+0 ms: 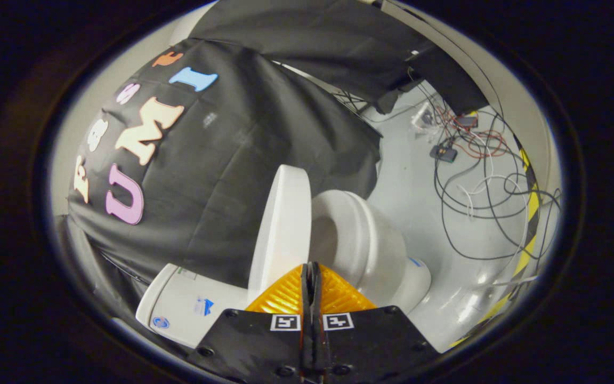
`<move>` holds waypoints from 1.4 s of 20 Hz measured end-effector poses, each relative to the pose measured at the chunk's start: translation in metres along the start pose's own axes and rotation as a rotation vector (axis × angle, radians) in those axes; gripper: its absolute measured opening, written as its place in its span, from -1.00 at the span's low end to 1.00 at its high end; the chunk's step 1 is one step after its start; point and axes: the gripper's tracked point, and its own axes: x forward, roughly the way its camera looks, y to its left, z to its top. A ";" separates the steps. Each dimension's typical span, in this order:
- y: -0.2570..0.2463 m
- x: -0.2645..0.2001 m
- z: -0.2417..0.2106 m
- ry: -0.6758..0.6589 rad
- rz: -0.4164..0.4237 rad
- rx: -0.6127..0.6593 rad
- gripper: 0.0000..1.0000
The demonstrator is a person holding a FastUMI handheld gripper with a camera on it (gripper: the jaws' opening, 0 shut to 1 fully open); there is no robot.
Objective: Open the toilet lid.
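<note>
At the bottom centre, the gripper has its two orange fingers pressed together with nothing between them. Just beyond the tips the lid stands raised, nearly upright, beside the open bowl. Farther off, upper right, cables sprawl over the pale floor.

This was a staged test booth in a lab, not a home bathroom. A white toilet stood just ahead of the claw, whose orange fingers were pressed together, backed by a hung black cloth rather than a tiled wall. Beyond the toilet, loose cables and small electronic boxes lay on a grey floor edged with yellow-black tape.
</note>
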 end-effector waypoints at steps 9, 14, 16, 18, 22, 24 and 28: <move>0.130 -0.035 0.009 -0.063 0.051 -0.217 -0.98; 0.167 -0.044 0.001 -0.048 0.063 -0.351 -0.98; 0.180 -0.047 -0.005 -0.054 0.069 -0.377 -0.98; 0.200 -0.051 -0.013 -0.064 0.092 -0.387 -0.96; 0.240 -0.057 -0.036 -0.058 0.146 -0.446 -0.89; 0.256 -0.059 -0.048 -0.047 0.175 -0.485 -0.89; 0.287 -0.058 -0.071 -0.009 0.233 -0.600 -0.89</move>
